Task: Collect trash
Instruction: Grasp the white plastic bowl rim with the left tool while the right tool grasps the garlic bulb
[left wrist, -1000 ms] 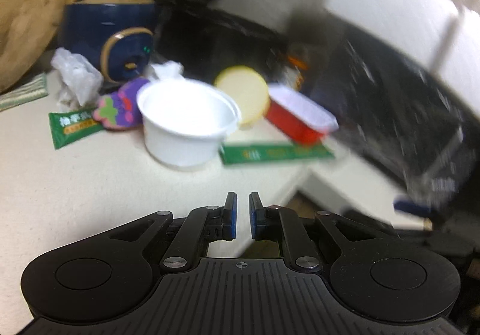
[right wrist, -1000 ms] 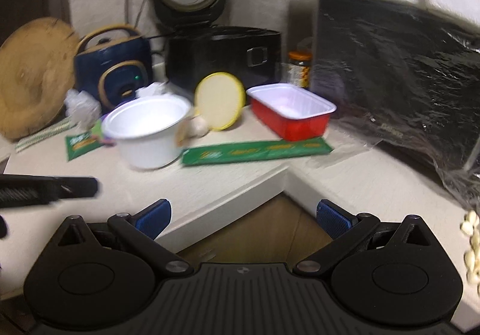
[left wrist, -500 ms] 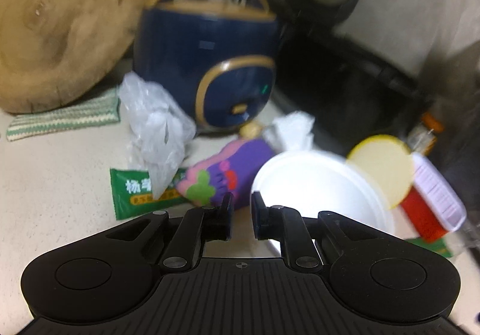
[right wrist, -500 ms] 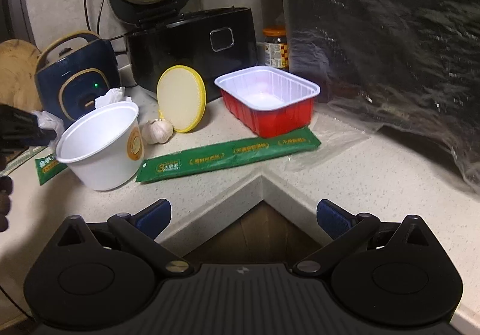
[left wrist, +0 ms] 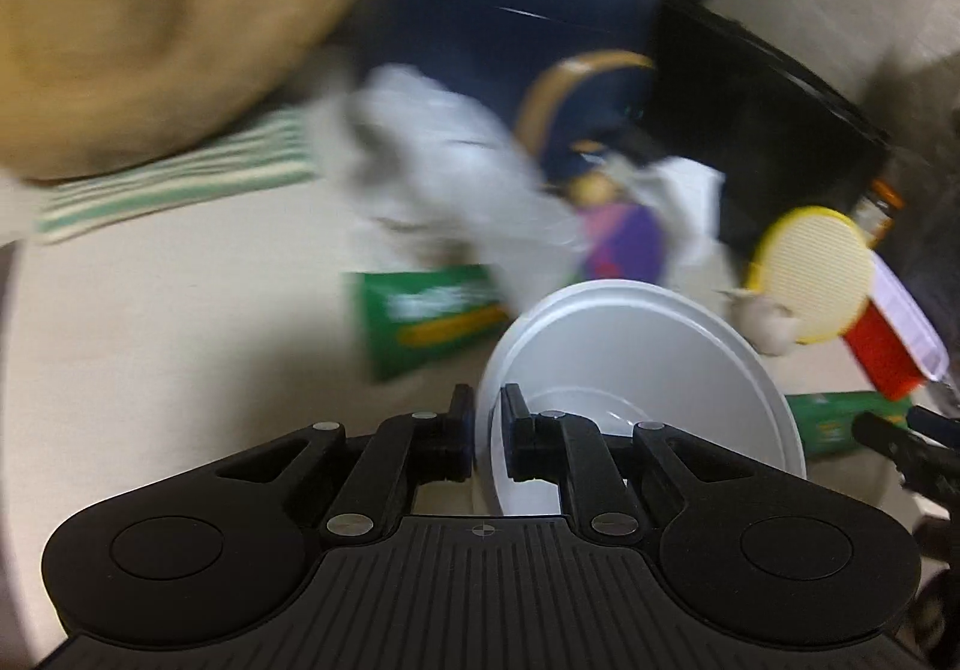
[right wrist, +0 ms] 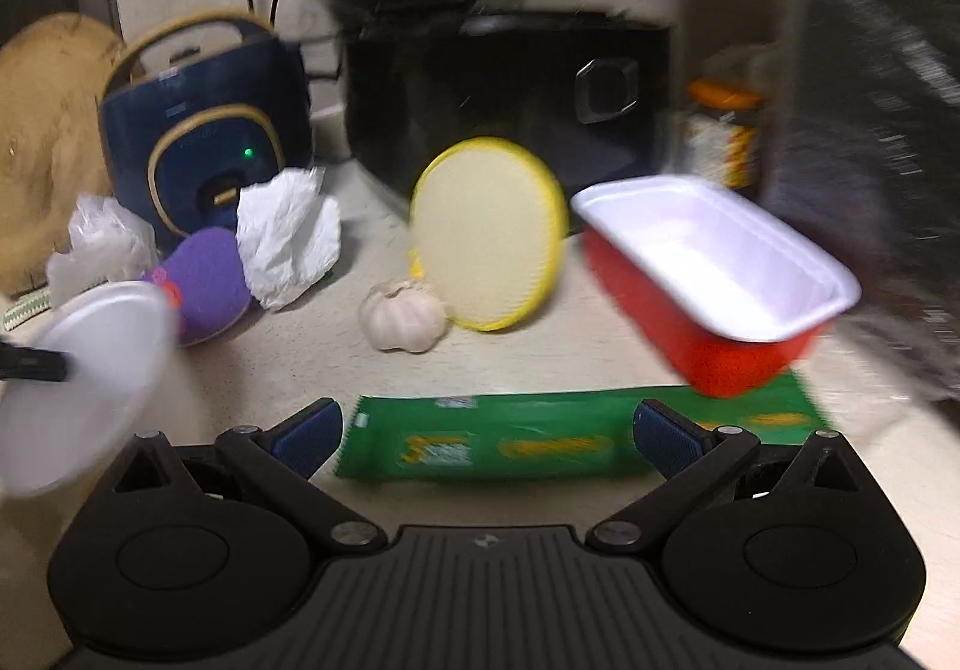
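Left claw: clenched on the near rim of the white bowl, one finger inside, one outside
Bowl: tilted, at the bench left side
Right claw: released, jaws wide, hovering over the green wrapper
Wrapper: flat on the bench, red tray overlapping its right end

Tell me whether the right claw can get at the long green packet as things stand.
Probably yes. The right claw is open, and the long green packet lies flat right between its fingers, uncovered there; only the red tray overlaps its far end.
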### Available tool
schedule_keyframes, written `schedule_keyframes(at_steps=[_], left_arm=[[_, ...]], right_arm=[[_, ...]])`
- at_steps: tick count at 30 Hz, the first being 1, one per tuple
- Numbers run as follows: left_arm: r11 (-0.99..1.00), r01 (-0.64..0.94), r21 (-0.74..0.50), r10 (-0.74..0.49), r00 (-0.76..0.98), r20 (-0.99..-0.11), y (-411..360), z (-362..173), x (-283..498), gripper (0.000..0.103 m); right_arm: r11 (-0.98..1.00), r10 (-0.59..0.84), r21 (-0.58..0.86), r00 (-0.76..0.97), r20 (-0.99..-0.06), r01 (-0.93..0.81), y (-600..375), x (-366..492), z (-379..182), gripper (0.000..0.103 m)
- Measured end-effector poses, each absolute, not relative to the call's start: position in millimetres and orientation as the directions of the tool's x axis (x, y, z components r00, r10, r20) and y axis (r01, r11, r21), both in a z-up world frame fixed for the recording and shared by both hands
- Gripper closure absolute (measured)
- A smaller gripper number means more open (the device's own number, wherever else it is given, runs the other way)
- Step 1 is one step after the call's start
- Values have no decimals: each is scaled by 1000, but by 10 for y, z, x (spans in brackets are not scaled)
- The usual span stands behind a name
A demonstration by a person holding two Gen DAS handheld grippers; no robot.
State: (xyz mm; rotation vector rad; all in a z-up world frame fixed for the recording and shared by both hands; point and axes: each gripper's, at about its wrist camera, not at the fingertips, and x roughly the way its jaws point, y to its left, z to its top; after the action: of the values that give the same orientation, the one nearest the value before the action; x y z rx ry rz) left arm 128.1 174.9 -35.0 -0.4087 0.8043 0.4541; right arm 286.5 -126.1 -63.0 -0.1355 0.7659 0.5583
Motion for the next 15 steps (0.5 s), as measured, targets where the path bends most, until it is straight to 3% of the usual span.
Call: schedule_keyframes(at_steps=[15], left_arm=[[789, -540, -293, 147, 629, -764, 2028, -484, 1071, 89]], right_arm=[[850, 444, 188, 478, -757, -492, -945, 3113, -949, 0]])
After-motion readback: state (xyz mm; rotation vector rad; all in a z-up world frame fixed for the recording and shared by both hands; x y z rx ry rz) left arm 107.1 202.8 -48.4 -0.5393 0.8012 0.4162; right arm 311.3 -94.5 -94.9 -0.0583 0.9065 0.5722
